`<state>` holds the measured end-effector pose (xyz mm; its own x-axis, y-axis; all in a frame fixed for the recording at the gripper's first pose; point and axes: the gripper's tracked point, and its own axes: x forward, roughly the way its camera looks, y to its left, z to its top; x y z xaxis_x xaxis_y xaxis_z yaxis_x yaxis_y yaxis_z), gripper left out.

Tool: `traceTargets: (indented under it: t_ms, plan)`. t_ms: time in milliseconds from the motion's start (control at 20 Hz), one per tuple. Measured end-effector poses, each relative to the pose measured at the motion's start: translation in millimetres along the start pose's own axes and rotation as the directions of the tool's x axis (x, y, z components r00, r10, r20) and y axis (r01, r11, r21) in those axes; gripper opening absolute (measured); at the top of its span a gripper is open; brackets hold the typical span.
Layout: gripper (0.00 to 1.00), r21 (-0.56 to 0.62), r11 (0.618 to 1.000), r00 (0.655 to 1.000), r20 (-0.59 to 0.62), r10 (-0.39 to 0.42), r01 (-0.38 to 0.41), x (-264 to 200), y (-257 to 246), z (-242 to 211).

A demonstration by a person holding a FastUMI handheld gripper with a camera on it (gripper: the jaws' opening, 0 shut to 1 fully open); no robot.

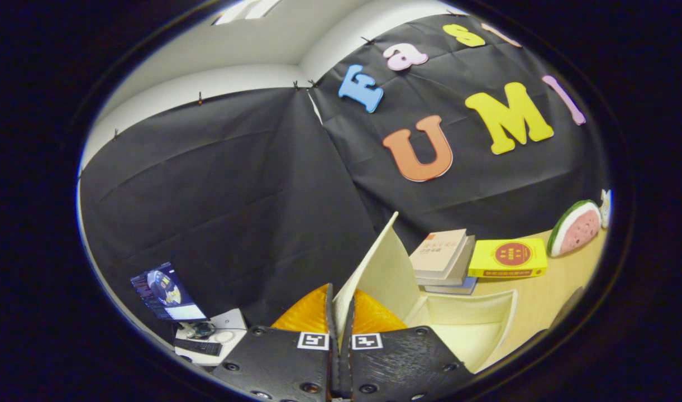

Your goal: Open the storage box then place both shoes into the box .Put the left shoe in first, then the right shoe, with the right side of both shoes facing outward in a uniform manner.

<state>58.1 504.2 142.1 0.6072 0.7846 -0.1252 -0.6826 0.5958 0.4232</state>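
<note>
The gripper (341, 312) pinches the raised lid (377, 268) of the storage box (475, 324), fingers nearly closed on its edge. The open box sits on the worktop (547, 296) just right. Beyond stand stacked books (444, 257), a yellow book (508, 258) and a watermelon slice toy (575, 226).

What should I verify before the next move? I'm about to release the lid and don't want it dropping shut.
1. Gripper grip on the lid: ok, both fingers pinch its edge.
2. Lid raised: ok, it stands tilted up over the storage box.
3. Box interior free: ok for the part that is visible, which is bare.
4. Lid stays up once released: cannot tell.
5. Room behind the lid: not ok, probably. The stack of books sits close beyond the box and may stop the lid folding back.
6. Where the shoes are: cannot tell.
</note>
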Motion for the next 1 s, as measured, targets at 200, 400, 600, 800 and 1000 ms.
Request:
traceTargets:
  t_ms: [200,400,600,800,1000]
  plan:
    - [0.11,-0.099,0.995,1.000,-0.020,0.003,-0.005,38.1,34.4,-11.4]
    - [0.65,-0.162,0.982,0.992,-0.091,0.083,-0.097,69.0,65.6,-41.9]
    - [0.95,-0.227,0.968,0.993,-0.070,0.091,-0.104,70.8,72.3,-52.0]
    - [0.95,-0.268,0.962,0.998,-0.012,0.054,-0.055,58.6,58.5,-44.4]
    - [0.96,-0.298,0.954,0.997,0.069,-0.023,0.043,19.9,23.7,-33.9]
